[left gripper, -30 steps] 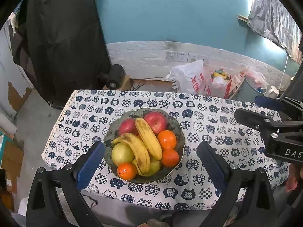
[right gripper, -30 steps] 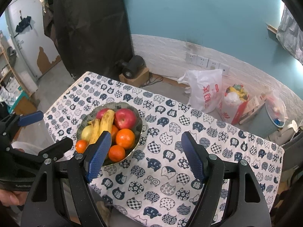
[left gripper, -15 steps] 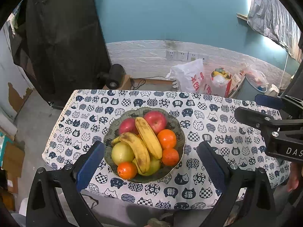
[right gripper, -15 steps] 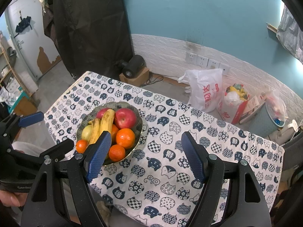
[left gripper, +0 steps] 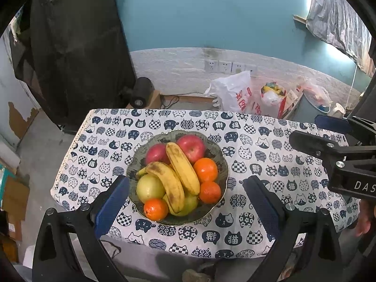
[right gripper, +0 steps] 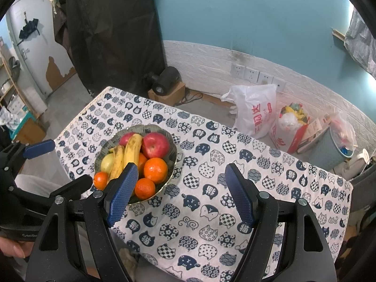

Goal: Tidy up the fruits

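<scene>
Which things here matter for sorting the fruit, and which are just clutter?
Job:
- bowl
- two bananas
- two red apples
- three oranges
- two yellow-green fruits
- left gripper and right gripper, both open, empty

Lying about:
- white plastic bag
- cardboard box
- blue bucket

the bowl (left gripper: 221,164) sits on the table (left gripper: 258,242), ahead of the left gripper (left gripper: 185,202) and ahead-left of the right gripper (right gripper: 181,192). bananas (left gripper: 181,171) lie on top of the fruit in it. bags (right gripper: 256,110) stand beyond the table's far edge.
</scene>
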Demonstrator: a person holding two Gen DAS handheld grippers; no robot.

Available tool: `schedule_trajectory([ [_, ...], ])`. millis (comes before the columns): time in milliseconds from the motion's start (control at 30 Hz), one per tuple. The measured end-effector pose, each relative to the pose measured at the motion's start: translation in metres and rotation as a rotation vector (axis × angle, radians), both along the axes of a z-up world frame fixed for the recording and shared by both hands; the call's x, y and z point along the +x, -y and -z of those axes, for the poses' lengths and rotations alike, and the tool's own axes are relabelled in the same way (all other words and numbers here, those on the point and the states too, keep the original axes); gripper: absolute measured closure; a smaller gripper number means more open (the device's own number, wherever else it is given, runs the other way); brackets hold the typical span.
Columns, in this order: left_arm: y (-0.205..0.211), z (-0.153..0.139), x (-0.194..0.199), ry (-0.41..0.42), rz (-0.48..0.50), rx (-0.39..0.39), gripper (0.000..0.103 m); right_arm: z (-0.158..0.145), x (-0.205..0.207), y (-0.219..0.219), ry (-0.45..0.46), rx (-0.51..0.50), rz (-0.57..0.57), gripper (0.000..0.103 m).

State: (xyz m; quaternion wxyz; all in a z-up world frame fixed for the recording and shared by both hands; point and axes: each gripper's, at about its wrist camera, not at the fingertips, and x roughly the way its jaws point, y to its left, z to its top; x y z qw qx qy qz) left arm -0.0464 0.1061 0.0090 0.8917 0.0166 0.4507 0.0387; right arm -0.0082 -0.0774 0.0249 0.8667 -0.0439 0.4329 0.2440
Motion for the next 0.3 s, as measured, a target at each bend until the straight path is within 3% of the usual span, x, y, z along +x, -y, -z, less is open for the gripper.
schedule_trajectory([
  [300,-0.0008,0.0021,0.0018,-0.021,0.003,-0.028,0.003,0.0028,-0.002,0.0008,-0.008,0.003,0.003,0.028],
])
